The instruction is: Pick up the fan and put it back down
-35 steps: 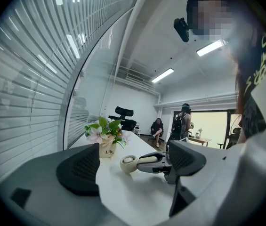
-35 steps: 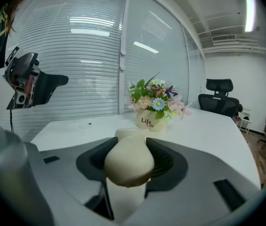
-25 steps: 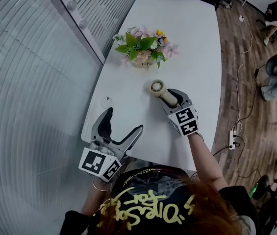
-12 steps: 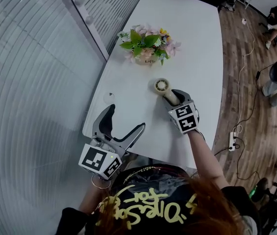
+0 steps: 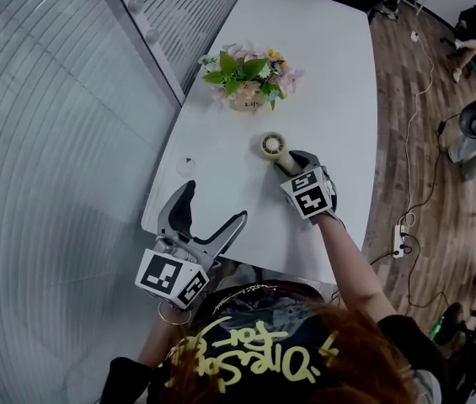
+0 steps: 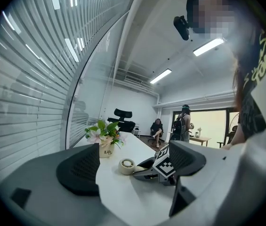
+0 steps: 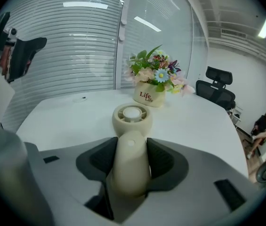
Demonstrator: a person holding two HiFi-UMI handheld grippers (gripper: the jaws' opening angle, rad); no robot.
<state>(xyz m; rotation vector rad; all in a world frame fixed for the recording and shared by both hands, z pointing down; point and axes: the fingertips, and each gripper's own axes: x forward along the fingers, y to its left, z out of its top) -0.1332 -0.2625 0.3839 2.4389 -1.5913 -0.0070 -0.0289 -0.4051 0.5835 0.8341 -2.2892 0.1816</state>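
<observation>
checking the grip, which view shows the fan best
The right gripper view: the fan fills the centre, handle clamped by the right gripper. Head view shows it small; left gripper view shows mainly its round head.

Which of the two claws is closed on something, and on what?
The right claw: it clamps the cream handheld fan by its handle. The left claw stands open, with nothing in it.

We are seeing the fan [image 7: 132, 119] as smooth, matt cream plastic. The right claw [image 7: 132, 157] is gripping its handle with dark, finely ribbed pads [image 7: 163, 161] that are looking rubbery, set in a matt grey plastic shell. The surface [image 5: 322, 66] is showing a smooth white finish with a soft sheen. The floor [image 5: 393, 99] is showing wood-grain planks, and the pot [image 7: 149, 97] is gleaming like glazed ceramic.
</observation>
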